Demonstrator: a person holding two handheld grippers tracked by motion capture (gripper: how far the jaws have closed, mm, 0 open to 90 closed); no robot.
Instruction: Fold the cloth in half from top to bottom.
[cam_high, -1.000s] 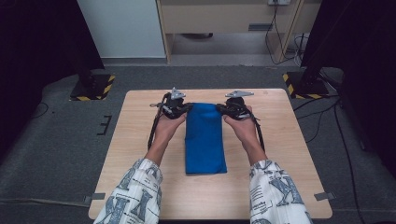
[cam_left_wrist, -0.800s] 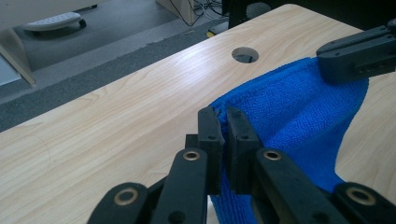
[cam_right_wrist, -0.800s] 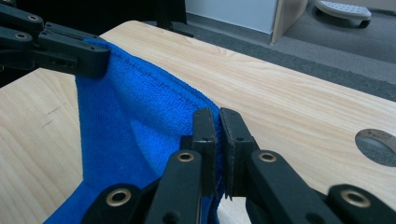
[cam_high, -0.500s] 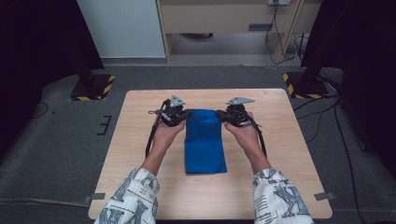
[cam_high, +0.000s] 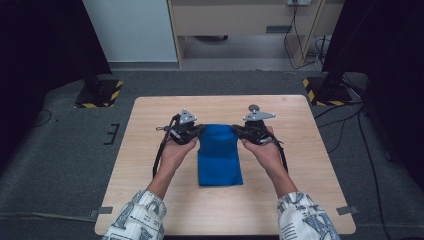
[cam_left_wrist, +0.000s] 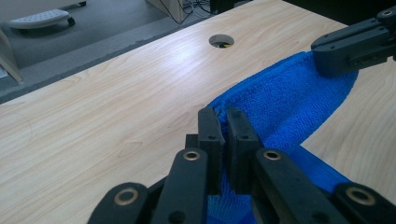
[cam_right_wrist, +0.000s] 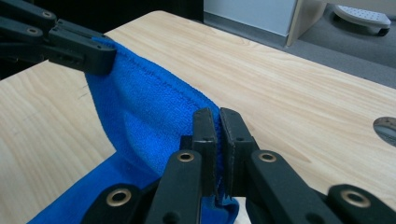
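Grey carpet surrounded the light wooden desk, with a pale cabinet and dark stands with yellow-and-black striped feet beyond its far edge. On the middle of the desk lay a blue cloth, a long folded strip running from the person's side toward the far side. Its near end rested flat on the wood, while its far edge was lifted off the surface and stretched between the two tools.

The left hand-held gripper had its jaws closed narrow on the left far corner of the cloth; in the left gripper view the black pads pinched the blue terry fabric between them, and the other tool clamped the opposite corner at the upper right of that view. The right hand-held gripper was likewise closed on the right far corner, its pads squeezing the cloth's hemmed edge in the right gripper view.

Both hands came in from the near side in patterned sleeves, one on each side of the cloth. A round cable hole showed in the desk top beyond the cloth.
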